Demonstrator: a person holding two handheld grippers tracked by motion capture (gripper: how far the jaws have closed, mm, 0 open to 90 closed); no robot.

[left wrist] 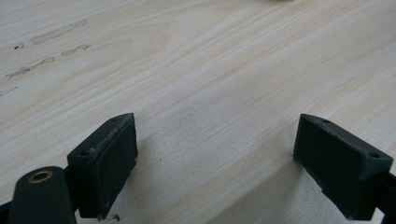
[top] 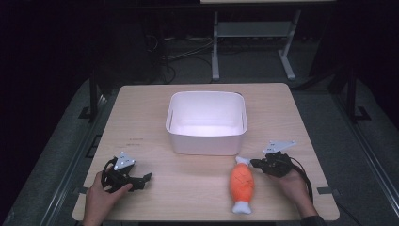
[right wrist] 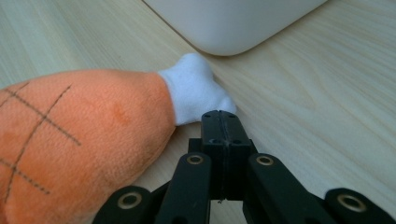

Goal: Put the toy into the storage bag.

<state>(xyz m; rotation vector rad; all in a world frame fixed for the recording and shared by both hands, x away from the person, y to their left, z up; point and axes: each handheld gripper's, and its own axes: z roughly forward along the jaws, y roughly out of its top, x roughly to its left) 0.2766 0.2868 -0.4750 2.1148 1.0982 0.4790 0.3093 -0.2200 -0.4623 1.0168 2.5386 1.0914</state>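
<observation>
An orange plush toy (top: 242, 183) with white ends lies on the wooden table (top: 155, 117) in front of a white bin (top: 207, 121). In the right gripper view its white tip (right wrist: 192, 88) sits just ahead of my right gripper (right wrist: 220, 116), whose jaws are pressed together with nothing between them. In the high view the right gripper (top: 254, 163) points left at the toy's upper white end. My left gripper (top: 147, 178) rests low over the table at the front left. Its jaws stand wide apart over bare wood, the left gripper (left wrist: 215, 154) empty.
The bin stands at the table's middle, its near corner (right wrist: 229, 32) close behind the toy. Faint pencil marks (left wrist: 51, 46) cross the wood ahead of the left gripper. Table legs and cables lie on the dark floor beyond the far edge.
</observation>
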